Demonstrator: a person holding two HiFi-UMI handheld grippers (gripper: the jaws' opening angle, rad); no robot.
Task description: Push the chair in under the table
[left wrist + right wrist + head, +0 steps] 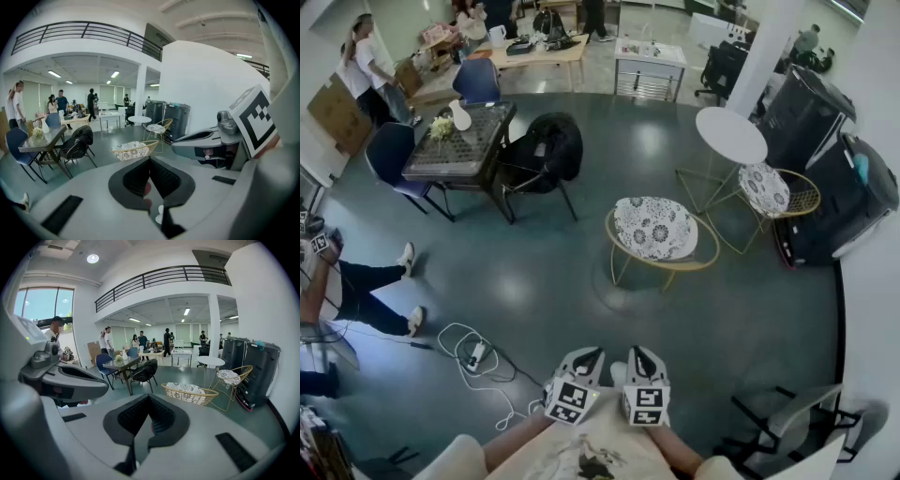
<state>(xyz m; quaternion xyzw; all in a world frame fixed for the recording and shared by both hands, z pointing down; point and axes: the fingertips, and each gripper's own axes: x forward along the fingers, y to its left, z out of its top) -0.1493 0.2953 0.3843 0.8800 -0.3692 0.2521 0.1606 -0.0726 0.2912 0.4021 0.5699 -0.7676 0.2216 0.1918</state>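
A gold wire chair with a flowered cushion stands on the grey floor, a little way left of and nearer than the round white table. A second gold chair sits close beside that table. Both grippers are held low by my body, side by side, well short of the chairs. My left gripper and right gripper are shut with nothing between the jaws. The left gripper view shows the flowered chair beyond its jaws. In the right gripper view that chair and the white table lie ahead.
A dark square table with a black jacket-draped chair and blue chairs stands at far left. A power strip and white cable lie on the floor. A seated person's legs are at left, an office chair at bottom right, black machines at right.
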